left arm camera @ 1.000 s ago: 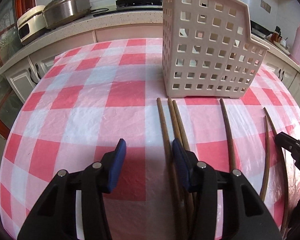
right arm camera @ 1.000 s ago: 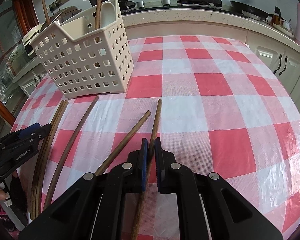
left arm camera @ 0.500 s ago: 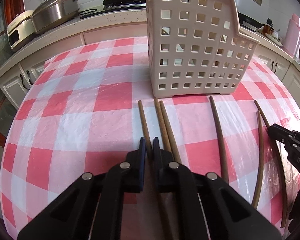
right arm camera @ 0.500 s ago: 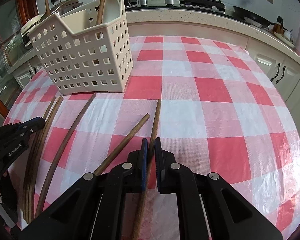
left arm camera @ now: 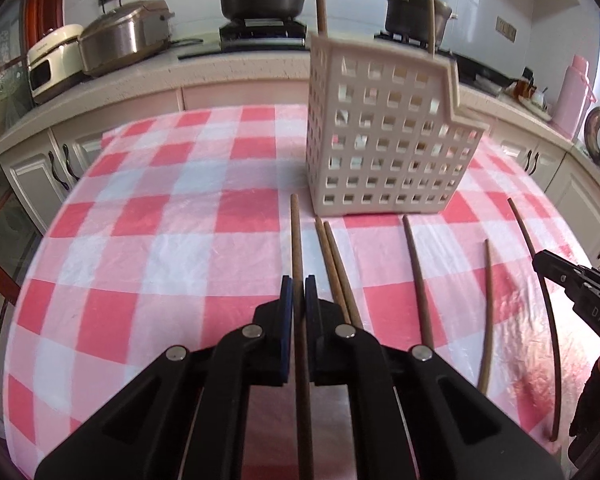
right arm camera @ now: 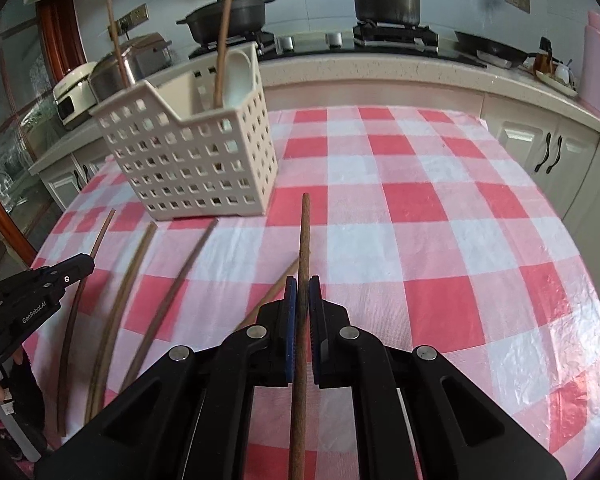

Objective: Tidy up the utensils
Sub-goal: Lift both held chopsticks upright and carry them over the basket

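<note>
Step in hand, by my reading: pick-up done, transfer to the basket [left arm camera: 388, 136] pending.

Left tongs [left arm camera: 299, 300]: narrow, clamped on one chopstick [left arm camera: 296, 240], tip toward 12 o'clock, short of the basket's base.

Right tongs [right arm camera: 302, 300]: narrow, clamped on another chopstick [right arm camera: 305, 236]; basket [right arm camera: 196, 160] at 10 o'clock.

Loose chopsticks lie on the counter [left arm camera: 140, 264].

Next: raise, tip upright, drop in beside the two sticks standing there.
</note>
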Demonstrator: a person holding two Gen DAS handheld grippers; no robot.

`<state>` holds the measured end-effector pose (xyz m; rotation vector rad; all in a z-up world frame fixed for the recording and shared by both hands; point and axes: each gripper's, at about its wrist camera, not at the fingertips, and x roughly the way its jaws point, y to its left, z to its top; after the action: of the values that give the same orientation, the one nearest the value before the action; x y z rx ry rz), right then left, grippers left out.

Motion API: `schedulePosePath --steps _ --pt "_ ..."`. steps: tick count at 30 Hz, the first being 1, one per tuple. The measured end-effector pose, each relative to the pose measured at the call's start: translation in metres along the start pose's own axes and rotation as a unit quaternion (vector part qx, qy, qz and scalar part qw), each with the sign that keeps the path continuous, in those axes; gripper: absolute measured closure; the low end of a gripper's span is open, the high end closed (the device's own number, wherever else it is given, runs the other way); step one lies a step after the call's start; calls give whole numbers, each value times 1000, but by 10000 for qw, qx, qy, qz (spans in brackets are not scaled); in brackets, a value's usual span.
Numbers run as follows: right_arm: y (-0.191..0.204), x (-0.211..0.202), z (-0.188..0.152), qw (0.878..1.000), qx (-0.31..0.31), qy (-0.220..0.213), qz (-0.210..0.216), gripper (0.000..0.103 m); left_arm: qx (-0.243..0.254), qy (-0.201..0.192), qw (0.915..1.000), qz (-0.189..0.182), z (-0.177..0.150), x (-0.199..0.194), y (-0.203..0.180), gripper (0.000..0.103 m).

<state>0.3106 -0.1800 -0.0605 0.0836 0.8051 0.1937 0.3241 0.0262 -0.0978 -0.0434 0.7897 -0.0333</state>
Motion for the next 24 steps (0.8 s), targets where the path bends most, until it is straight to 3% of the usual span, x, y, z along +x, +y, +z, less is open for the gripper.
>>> schedulePosePath --steps 14,24 --pt "24 -72 8 9968 -198 -763 137 97 103 -949 9954 71 0 -89 -1 97" --pt "40 -106 6 9933 -344 -1082 228 97 108 -1366 9905 121 -6 -128 3 97"
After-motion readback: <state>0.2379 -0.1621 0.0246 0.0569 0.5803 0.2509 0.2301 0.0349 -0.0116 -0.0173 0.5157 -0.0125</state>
